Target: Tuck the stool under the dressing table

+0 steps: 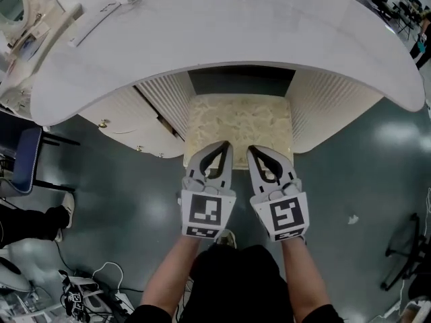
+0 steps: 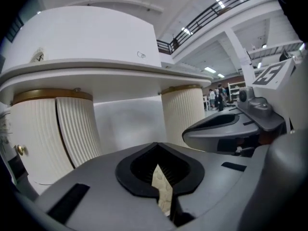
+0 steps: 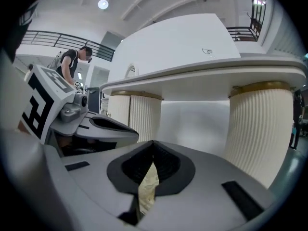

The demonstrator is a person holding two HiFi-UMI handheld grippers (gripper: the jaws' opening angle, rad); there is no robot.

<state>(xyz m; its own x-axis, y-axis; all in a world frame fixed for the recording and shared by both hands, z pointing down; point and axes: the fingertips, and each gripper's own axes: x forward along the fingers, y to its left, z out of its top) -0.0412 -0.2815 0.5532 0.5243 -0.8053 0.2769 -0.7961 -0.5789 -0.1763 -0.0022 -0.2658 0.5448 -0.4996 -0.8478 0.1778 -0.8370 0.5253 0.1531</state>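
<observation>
Pointing toward 12 o'clock, the left gripper (image 1: pixel 223 145) and the right gripper (image 1: pixel 252 149) sat side by side, left at the right one's 9 o'clock, their tips over the near edge of the stool (image 1: pixel 239 121). Each pair of jaws was drawn together to a point and clasped nothing. In each gripper view only a thin sliver of the stool's cream, patterned seat showed through the slit behind the tips. The stool stood in the kneehole of the dressing table (image 1: pixel 222 32), its far part under the white curved top and its near part out on the floor (image 1: pixel 350 180). Ribbed pedestals (image 1: pixel 165 99) flanked it at 10 and 2 o'clock.
</observation>
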